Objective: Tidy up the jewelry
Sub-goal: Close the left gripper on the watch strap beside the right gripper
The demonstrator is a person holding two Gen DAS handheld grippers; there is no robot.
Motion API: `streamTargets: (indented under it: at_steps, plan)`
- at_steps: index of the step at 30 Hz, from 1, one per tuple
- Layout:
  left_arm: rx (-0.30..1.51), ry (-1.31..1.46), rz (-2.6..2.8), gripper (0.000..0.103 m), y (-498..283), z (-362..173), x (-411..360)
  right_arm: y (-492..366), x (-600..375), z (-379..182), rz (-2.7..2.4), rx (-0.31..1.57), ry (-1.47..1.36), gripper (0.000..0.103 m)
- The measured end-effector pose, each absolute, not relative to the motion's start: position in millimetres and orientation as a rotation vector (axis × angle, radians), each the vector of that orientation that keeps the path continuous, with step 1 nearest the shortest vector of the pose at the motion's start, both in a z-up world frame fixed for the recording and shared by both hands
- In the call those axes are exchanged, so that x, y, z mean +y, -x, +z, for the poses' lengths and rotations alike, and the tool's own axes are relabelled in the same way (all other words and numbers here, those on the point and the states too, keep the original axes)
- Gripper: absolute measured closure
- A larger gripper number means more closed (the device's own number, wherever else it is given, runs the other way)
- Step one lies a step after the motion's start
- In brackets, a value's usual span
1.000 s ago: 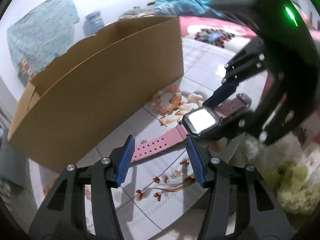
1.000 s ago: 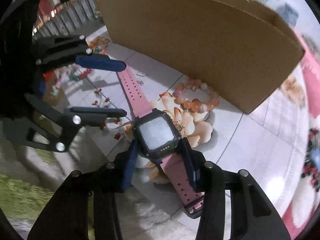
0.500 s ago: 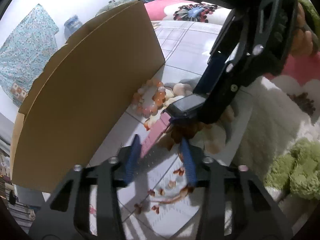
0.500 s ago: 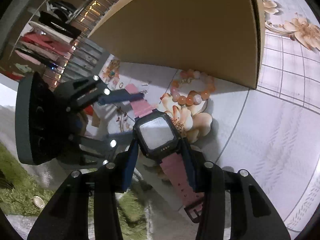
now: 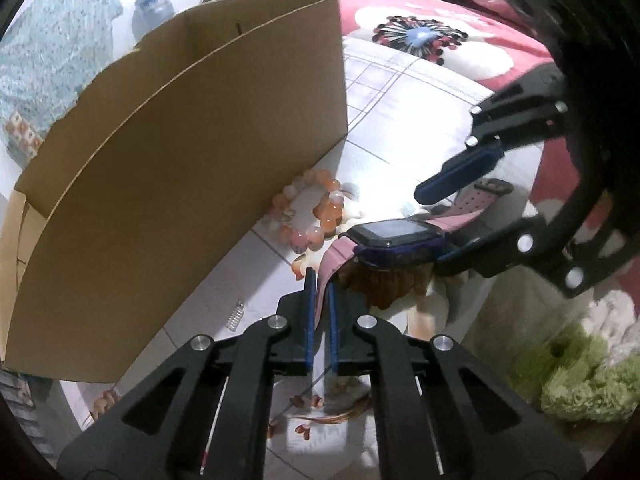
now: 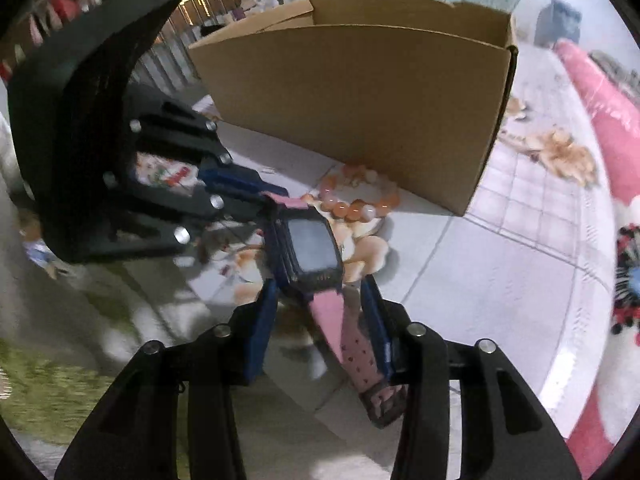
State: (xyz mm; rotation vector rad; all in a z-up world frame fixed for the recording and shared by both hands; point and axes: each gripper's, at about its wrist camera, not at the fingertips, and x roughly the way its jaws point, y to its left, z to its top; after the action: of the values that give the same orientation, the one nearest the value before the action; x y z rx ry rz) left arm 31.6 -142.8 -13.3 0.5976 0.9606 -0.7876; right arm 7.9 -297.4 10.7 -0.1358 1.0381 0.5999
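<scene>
A watch (image 5: 396, 236) with a dark square case and pink strap hangs above the tiled cloth between both grippers. My left gripper (image 5: 319, 300) is shut on one end of the pink strap. In the right wrist view the watch case (image 6: 312, 252) sits just past my right gripper (image 6: 320, 312), whose jaws are closing with the other strap half (image 6: 344, 332) loose between them. One right finger (image 5: 460, 182) stands clear above the case. An orange bead bracelet (image 5: 312, 216) lies by the cardboard box (image 5: 180, 160); the left gripper (image 6: 272, 196) is visible pinching the strap.
The open cardboard box (image 6: 360, 100) stands upright close behind the bracelet (image 6: 356, 208). A small metal spring (image 5: 236, 316) lies on the cloth near the box wall. Green fluffy fabric (image 5: 580, 380) borders the cloth at the near right. A pink flowered blanket (image 5: 420, 36) lies beyond.
My left gripper closed onto the pink strap. The watch case slid forward out of the right fingers, leaving only strap between them, and those fingers stand narrower.
</scene>
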Motion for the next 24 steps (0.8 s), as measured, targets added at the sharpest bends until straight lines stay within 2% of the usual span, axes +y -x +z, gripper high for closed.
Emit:
streamTargets:
  at_steps: [3, 8, 9, 10, 17, 24]
  plan:
    - [1.013, -0.568, -0.778, 0.099, -40, -10, -146, -9, -305, 11, 0.583, 1.038, 0.139, 0.081]
    - [1.082, -0.484, -0.777, 0.101, -57, 1, -152, -17, -333, 31, 0.612, 1.029, -0.015, 0.086]
    - [1.093, -0.459, -0.777, 0.101, -60, 5, -151, -19, -341, 35, 0.619, 1.031, -0.045, 0.09]
    - [1.101, -0.437, -0.777, 0.101, -64, 9, -149, -23, -350, 40, 0.613, 1.031, -0.079, 0.097]
    - [1.075, -0.296, -0.805, 0.101, -65, 62, -133, -28, -349, 78, 0.606, 1.007, -0.192, 0.097]
    - [0.997, -0.181, -0.852, 0.101, -62, 126, -103, -21, -331, 152, 0.597, 0.911, -0.168, 0.097]
